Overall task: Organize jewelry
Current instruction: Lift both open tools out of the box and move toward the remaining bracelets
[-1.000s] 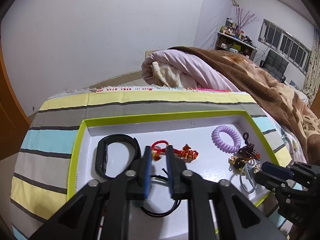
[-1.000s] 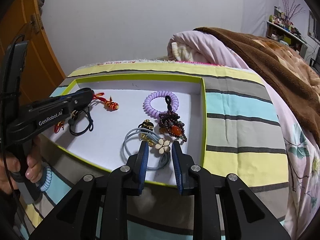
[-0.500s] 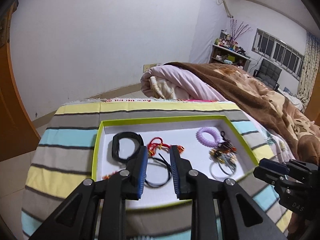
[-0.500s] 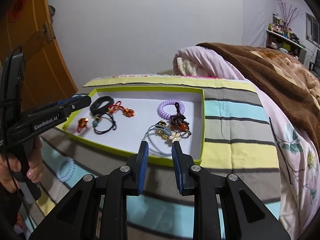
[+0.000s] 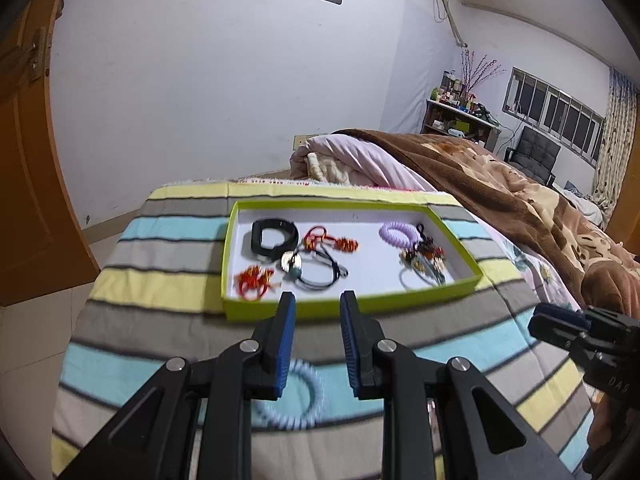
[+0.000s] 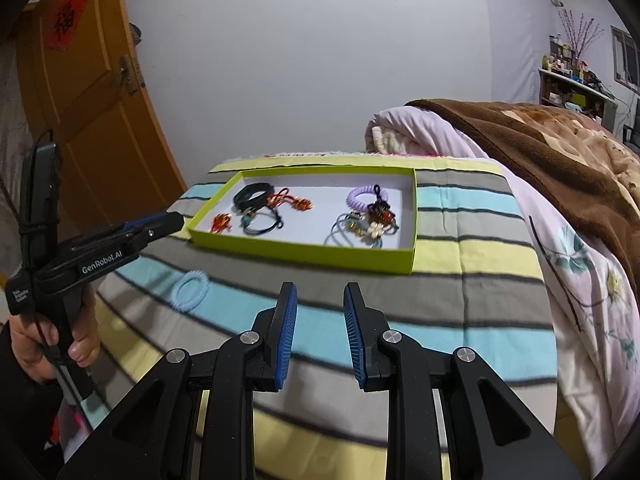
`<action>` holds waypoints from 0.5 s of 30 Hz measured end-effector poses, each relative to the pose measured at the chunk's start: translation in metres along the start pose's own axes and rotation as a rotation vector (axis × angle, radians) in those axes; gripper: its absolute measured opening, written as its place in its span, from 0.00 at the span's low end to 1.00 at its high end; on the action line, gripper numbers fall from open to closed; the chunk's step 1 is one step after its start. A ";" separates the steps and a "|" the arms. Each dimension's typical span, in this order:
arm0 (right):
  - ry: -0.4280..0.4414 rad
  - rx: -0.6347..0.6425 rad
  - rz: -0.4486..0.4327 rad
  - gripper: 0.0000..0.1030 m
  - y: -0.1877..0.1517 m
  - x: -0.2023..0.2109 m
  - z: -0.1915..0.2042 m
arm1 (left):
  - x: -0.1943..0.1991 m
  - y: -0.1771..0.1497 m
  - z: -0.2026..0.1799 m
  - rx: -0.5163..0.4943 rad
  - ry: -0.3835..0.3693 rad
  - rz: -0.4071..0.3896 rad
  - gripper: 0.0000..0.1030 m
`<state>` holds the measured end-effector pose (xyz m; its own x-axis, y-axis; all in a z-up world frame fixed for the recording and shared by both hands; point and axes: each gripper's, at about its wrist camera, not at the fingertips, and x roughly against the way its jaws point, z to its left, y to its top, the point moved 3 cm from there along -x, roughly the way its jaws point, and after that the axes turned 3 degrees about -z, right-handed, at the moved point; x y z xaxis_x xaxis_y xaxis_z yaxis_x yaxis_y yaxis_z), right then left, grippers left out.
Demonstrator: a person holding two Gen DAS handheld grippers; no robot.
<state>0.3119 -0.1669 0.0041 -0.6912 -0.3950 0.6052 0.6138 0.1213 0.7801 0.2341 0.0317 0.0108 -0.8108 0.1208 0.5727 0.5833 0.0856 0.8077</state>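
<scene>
A lime-green tray (image 5: 348, 303) (image 6: 304, 251) lies on the striped bedspread. It holds a black band (image 5: 272, 238), red knotted charms (image 5: 328, 240), a black cord bracelet (image 5: 320, 272), a purple coil tie (image 5: 396, 234) (image 6: 360, 198) and beaded pieces (image 5: 424, 258). A pale blue coil hair tie (image 6: 191, 290) (image 5: 300, 400) lies on the bedspread outside the tray, near its front. My left gripper (image 5: 316, 320) (image 6: 160, 226) is open and empty, held back above the blue tie. My right gripper (image 6: 319, 308) is open and empty, short of the tray.
A brown and pink quilt (image 6: 520, 148) is heaped on the bed to the right. An orange wooden door (image 6: 88, 120) stands at the left. The bedspread's edge (image 5: 80, 320) drops off at the left. A shelf and windows (image 5: 520, 112) are at the far right.
Both grippers have pulled back and up from the tray, which looks smaller and farther now. The pale blue coil tie on the bedspread has come into view under the left gripper.
</scene>
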 end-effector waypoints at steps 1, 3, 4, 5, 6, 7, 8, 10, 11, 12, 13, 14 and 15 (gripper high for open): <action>-0.001 0.001 -0.002 0.24 -0.003 0.004 0.001 | 0.003 -0.005 0.001 0.000 0.006 0.006 0.23; 0.002 0.000 -0.008 0.24 -0.009 0.011 0.004 | 0.009 -0.014 0.001 0.004 0.003 0.013 0.23; 0.004 -0.002 -0.009 0.24 -0.012 0.014 0.006 | 0.013 -0.019 0.000 0.006 0.005 0.015 0.23; 0.006 -0.007 -0.012 0.24 -0.016 0.018 0.007 | 0.016 -0.023 0.000 0.007 0.008 0.017 0.23; 0.008 -0.013 -0.015 0.24 -0.019 0.021 0.008 | 0.021 -0.026 0.000 0.010 0.005 0.013 0.23; 0.009 -0.016 -0.016 0.24 -0.022 0.024 0.009 | 0.026 -0.030 0.000 0.015 0.002 0.009 0.23; 0.011 -0.019 -0.017 0.24 -0.026 0.027 0.010 | 0.031 -0.033 0.000 0.019 0.002 0.005 0.23; 0.019 -0.024 -0.016 0.24 -0.035 0.031 0.013 | 0.040 -0.039 0.000 0.016 0.012 -0.010 0.23; 0.019 -0.022 -0.015 0.24 -0.038 0.033 0.014 | 0.044 -0.042 -0.001 0.012 0.014 -0.014 0.23; 0.016 -0.019 -0.009 0.24 -0.042 0.034 0.015 | 0.048 -0.045 -0.002 0.009 0.015 -0.017 0.23; 0.016 -0.017 -0.006 0.24 -0.045 0.035 0.017 | 0.052 -0.049 -0.002 0.009 0.015 -0.020 0.23; 0.019 -0.016 -0.006 0.24 -0.048 0.036 0.018 | 0.055 -0.051 -0.002 0.007 0.014 -0.021 0.23; 0.020 -0.016 -0.005 0.24 -0.050 0.037 0.020 | 0.058 -0.055 -0.002 0.006 0.015 -0.022 0.23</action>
<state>0.2481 -0.1699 -0.0094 -0.6864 -0.4141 0.5979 0.6164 0.1052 0.7804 0.1550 0.0319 0.0000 -0.8239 0.1040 0.5571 0.5658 0.0939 0.8192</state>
